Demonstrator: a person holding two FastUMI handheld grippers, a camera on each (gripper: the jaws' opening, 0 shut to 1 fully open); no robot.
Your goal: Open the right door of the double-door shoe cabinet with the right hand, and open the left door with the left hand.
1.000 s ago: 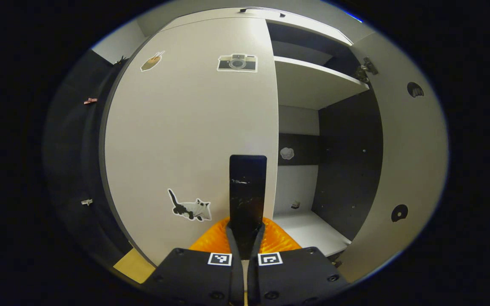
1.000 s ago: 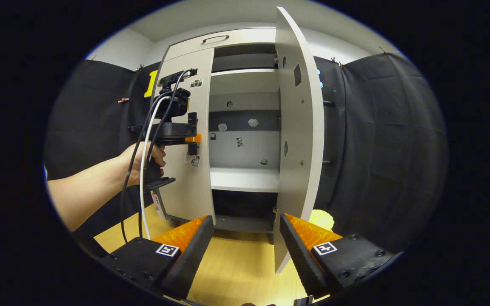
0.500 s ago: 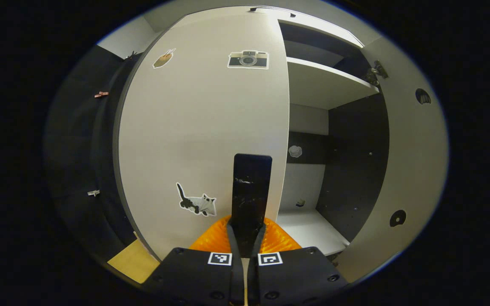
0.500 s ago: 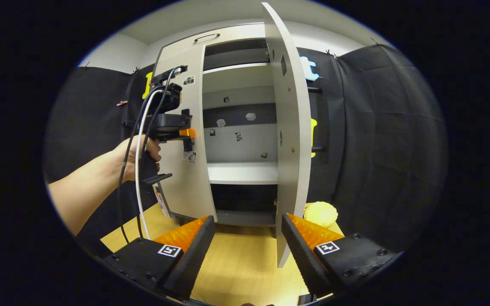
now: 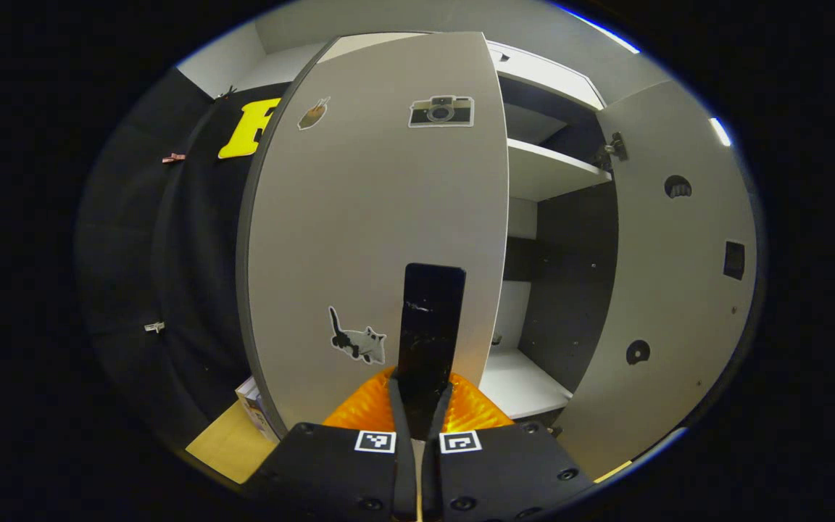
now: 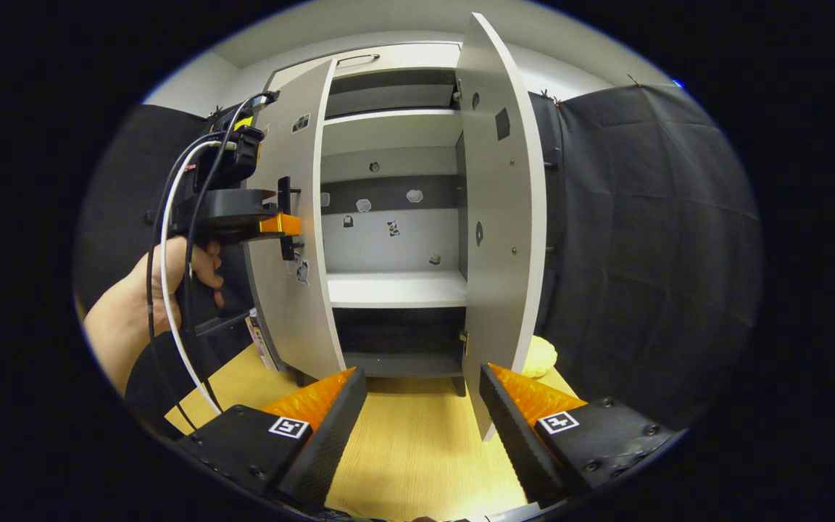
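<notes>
Right gripper view: shoe cabinet [image 6: 396, 290], both doors swung open.

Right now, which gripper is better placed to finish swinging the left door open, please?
Left: the left gripper is shut on the left door's black handle, while the right gripper hangs open, touching nothing.

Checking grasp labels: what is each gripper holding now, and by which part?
The left gripper clamps the left door by its black handle, near the free edge. The right gripper holds nothing, its jaws apart.
</notes>
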